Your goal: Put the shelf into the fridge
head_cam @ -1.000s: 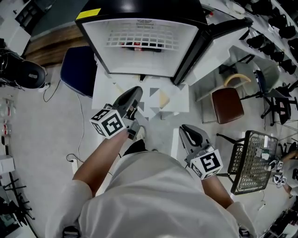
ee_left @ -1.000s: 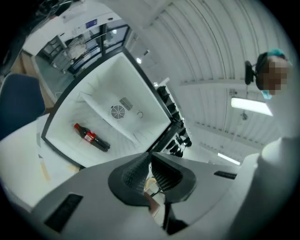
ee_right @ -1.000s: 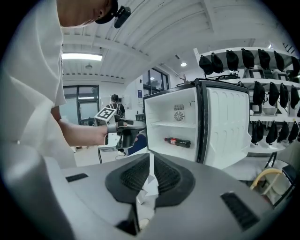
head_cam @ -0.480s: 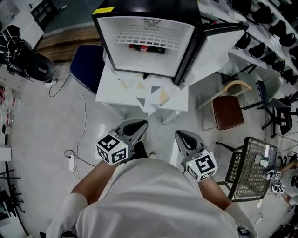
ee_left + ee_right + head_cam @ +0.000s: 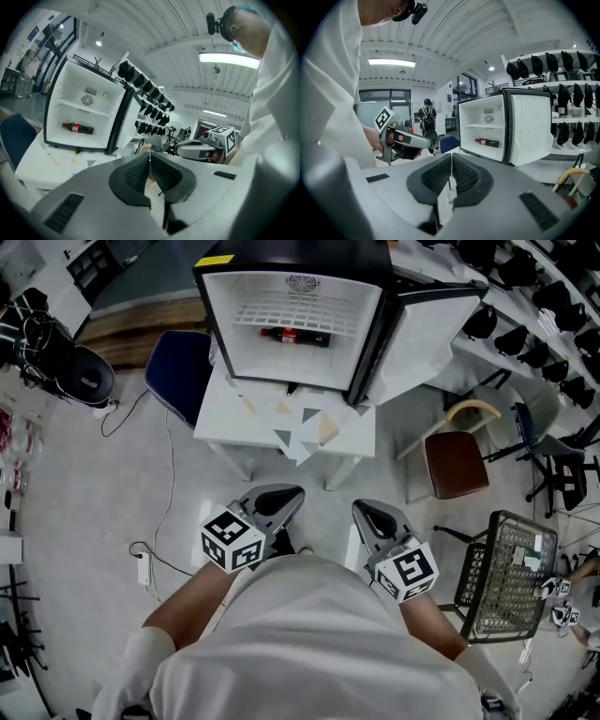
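The open fridge stands on a white table. A white wire shelf lies across its upper part, with a cola bottle lying below it. The left gripper view shows the same shelf and bottle. Both grippers hang close to my body, short of the table. My left gripper is shut and holds nothing; its pads meet. My right gripper is also shut and empty, its pads together.
The fridge door swings open to the right. Paper scraps litter the table. A blue chair stands left of it, a brown chair right. A wire basket sits at my right. Cables lie on the floor.
My left gripper has drawn back from the table's edge toward my body and rolled. The right gripper has shifted a little. The fridge now sits farther up in the head view.
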A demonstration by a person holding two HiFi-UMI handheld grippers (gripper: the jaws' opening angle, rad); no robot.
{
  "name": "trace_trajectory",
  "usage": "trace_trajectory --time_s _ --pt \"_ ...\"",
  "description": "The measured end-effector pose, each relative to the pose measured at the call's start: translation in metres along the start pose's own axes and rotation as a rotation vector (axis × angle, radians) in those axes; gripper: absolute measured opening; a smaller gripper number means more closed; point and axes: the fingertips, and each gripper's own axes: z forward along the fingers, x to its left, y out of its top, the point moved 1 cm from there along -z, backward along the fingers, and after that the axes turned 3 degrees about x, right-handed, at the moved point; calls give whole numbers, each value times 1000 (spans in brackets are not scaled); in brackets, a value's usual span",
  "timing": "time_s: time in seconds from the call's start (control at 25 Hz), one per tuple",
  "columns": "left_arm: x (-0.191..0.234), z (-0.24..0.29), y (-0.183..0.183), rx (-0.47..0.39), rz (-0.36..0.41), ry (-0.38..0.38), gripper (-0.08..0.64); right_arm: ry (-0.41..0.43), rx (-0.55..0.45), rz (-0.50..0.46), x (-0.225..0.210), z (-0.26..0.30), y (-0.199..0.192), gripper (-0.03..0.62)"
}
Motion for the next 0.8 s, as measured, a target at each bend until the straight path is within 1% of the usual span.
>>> trace_trajectory --time_s 0.24,0.44,0.8 --pt "-8 -4 -6 -6 -12 0 23 3 14 -17 9 -8 -7 9" --pt "-16 -4 -9 3 -15 -4 23 5 20 -13 14 -13 -12 8" --pt "-24 -11 -10 23 -15 12 23 36 -6 5 23 -8 -13 8"
